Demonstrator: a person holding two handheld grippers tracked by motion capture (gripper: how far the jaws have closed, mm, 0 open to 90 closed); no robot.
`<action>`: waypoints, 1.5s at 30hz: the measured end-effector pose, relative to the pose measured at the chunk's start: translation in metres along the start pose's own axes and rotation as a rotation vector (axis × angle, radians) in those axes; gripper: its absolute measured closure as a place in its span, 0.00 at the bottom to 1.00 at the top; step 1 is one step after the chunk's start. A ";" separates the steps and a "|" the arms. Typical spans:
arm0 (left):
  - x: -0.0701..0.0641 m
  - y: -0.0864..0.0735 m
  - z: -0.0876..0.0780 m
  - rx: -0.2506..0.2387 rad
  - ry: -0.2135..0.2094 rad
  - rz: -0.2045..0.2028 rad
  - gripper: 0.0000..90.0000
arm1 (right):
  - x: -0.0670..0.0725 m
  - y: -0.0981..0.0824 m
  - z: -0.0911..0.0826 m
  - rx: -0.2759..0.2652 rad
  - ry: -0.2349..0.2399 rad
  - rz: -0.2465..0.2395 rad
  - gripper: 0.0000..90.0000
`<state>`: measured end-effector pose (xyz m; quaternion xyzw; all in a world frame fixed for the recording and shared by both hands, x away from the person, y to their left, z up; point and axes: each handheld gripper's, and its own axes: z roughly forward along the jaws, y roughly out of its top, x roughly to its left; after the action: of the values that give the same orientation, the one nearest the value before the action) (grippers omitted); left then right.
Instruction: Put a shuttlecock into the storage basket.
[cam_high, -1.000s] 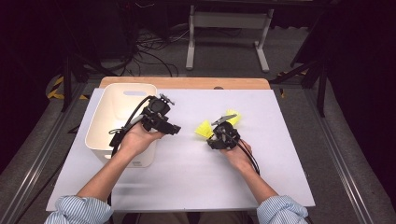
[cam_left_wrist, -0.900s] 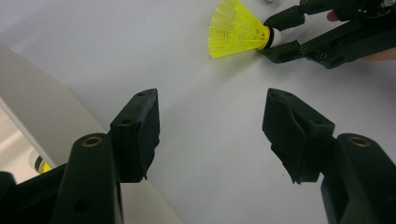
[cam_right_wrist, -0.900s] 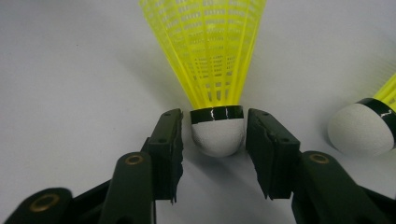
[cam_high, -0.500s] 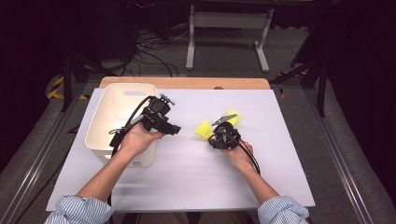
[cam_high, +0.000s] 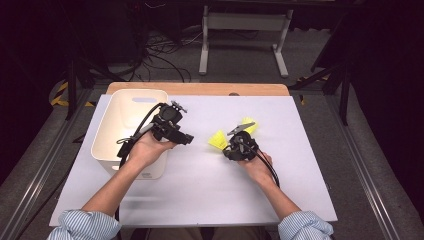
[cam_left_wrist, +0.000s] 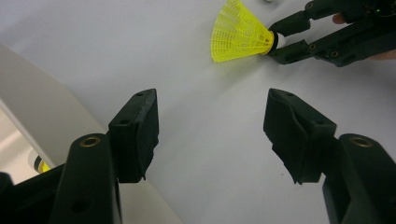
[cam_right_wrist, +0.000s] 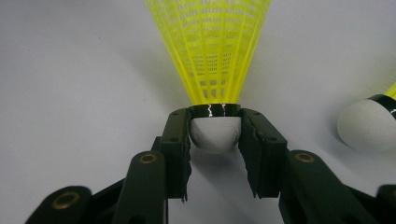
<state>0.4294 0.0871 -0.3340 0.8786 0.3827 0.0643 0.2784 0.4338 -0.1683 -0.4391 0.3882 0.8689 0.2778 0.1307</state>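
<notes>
The right gripper has just been closing its jaws, and now both pads are pressing on the white cork head of a yellow plastic mesh shuttlecock, lying on the white table right of centre. A second yellow shuttlecock is lying just beyond it. The left gripper is hovering with jaws wide apart and empty, beside the white plastic bin at the left.

The left gripper hangs with jaws spread wide; the right gripper has just been closing, jaws clamped.
</notes>
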 end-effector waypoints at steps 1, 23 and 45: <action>0.000 0.000 0.000 -0.001 0.000 0.001 0.41 | 0.001 0.000 -0.001 -0.004 0.003 0.006 0.72; -0.004 0.000 -0.004 -0.008 -0.001 0.017 0.40 | 0.015 -0.003 -0.031 -0.042 0.065 -0.035 0.72; -0.010 0.002 -0.003 -0.005 -0.012 0.032 0.41 | 0.028 0.001 -0.050 -0.073 0.091 -0.069 0.72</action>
<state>0.4225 0.0806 -0.3290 0.8843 0.3666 0.0645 0.2820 0.3940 -0.1662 -0.3985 0.3398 0.8763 0.3218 0.1144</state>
